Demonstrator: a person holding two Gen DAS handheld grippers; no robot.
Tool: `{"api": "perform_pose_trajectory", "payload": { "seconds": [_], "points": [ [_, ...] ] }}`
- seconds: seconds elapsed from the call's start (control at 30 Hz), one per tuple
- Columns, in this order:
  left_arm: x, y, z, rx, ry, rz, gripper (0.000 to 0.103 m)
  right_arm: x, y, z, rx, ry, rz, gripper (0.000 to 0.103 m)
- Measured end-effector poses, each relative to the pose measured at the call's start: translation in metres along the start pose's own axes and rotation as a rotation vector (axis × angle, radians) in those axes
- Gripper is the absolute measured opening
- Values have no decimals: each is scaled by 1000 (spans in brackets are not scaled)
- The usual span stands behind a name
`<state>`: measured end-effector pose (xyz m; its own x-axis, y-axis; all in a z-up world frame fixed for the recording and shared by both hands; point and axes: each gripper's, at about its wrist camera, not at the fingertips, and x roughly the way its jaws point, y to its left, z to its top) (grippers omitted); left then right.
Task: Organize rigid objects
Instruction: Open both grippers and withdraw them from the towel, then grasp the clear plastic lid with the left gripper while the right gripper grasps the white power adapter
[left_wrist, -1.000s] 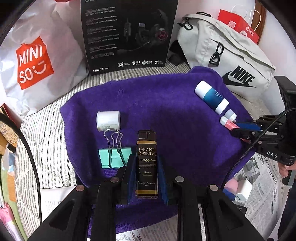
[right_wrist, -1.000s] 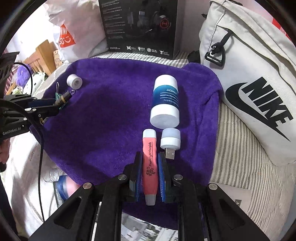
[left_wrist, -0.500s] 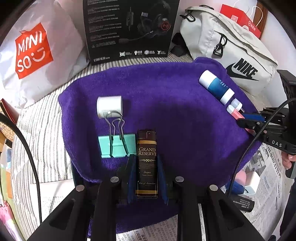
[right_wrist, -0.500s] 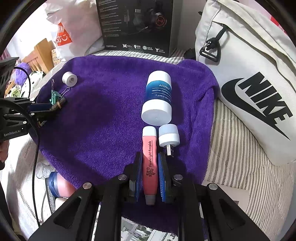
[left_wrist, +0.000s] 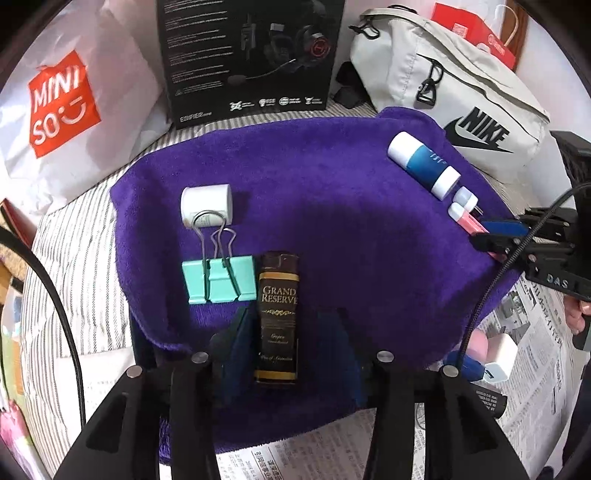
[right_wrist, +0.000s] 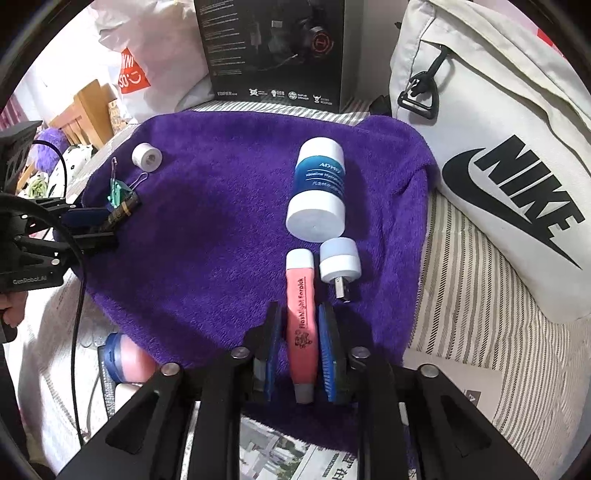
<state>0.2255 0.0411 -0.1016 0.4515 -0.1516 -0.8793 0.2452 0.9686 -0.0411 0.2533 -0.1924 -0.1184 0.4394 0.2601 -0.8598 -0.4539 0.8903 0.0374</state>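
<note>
Left wrist view shows the left gripper spread wide around the lighter, probably releasing it beside the binder clip; the right gripper looks slightly apart around the pink earpick.

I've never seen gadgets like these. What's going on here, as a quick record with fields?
Surface: purple towel
Left gripper: open, fingers either side of the lighter, which lies on the towel
Right gripper: pads close beside the pink stick; grip unclear
Next to lighter: mint binder clip, white roll
Next to pink stick: USB light, blue-and-white bottle
Behind: Nike bag, headset box
</note>
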Motion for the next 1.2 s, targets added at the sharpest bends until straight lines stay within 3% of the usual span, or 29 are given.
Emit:
{"api": "perform_pose_trajectory", "payload": {
  "seconds": [0.17,0.4,0.7,1.0,1.13,1.2],
  "points": [
    [-6,4,-4,-36,8,25,48,-6,3,-2,-8,0,-25,35],
    [-39,-6,-14,-17,-35,93,48,-31,-2,-14,45,-36,-38,37],
    [-67,-42,-41,13,-71,31,48,-70,0,-46,122,-98,-41,41],
    [-48,-70,-56,9,-39,-58,48,-83,4,-72,184,-108,-13,43],
    [-30,-75,-55,14,1,-10,49,-81,8,-72,179,-97,-11,43],
    [-30,-70,-56,-6,-11,-25,50,-81,10,-73,177,-102,-10,43]
  ]
}}
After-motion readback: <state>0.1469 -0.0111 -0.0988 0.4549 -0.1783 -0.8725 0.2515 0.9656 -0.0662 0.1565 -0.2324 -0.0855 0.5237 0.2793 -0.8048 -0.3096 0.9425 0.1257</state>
